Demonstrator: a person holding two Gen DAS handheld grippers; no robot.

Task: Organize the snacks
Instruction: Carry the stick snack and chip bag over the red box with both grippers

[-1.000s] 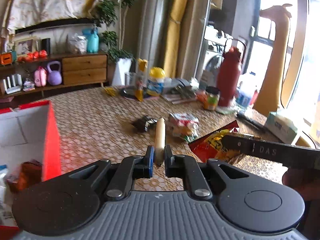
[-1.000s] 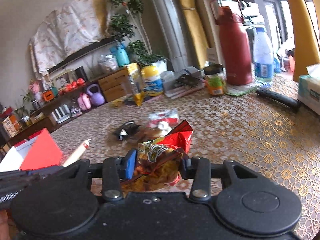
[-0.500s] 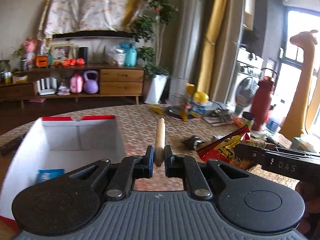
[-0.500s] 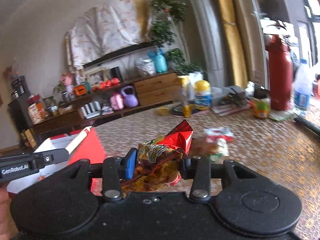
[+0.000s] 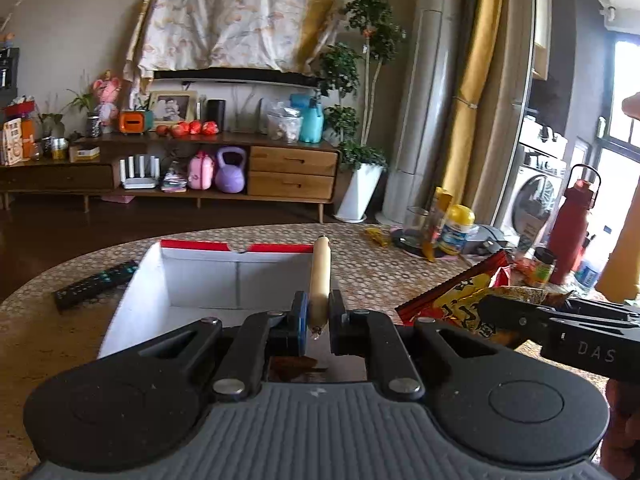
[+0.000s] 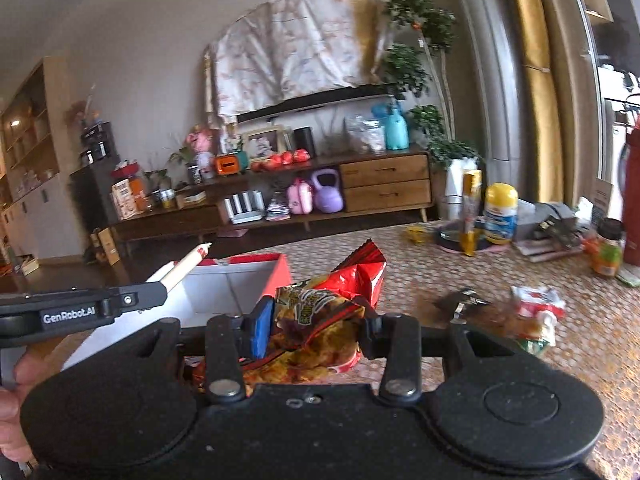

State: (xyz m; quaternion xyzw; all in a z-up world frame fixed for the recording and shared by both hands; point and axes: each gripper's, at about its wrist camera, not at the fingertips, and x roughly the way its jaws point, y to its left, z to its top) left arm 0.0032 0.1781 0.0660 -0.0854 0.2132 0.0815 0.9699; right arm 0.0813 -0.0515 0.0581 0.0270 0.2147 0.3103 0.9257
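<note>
Sausage (image 5: 321, 276) pinched upright in left gripper (image 5: 318, 314); right gripper (image 6: 310, 330) clamps chip bag (image 6: 332, 300). Box (image 5: 200, 276) at 11 o'clock; bag's loose foil could slip w/ a jolt.

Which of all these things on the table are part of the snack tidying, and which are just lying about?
Part of the job:
left gripper, holding sausage stick
right gripper, holding chip bag
red-and-white box
loose snack packets

Lying about:
remote control
red flask
yellow-capped bottle

Pale sausage stick (image 5: 321, 276) upright above the open red-and-white box (image 5: 200, 280); crumpled red-yellow chip bag (image 6: 320, 312) beside it.
</note>
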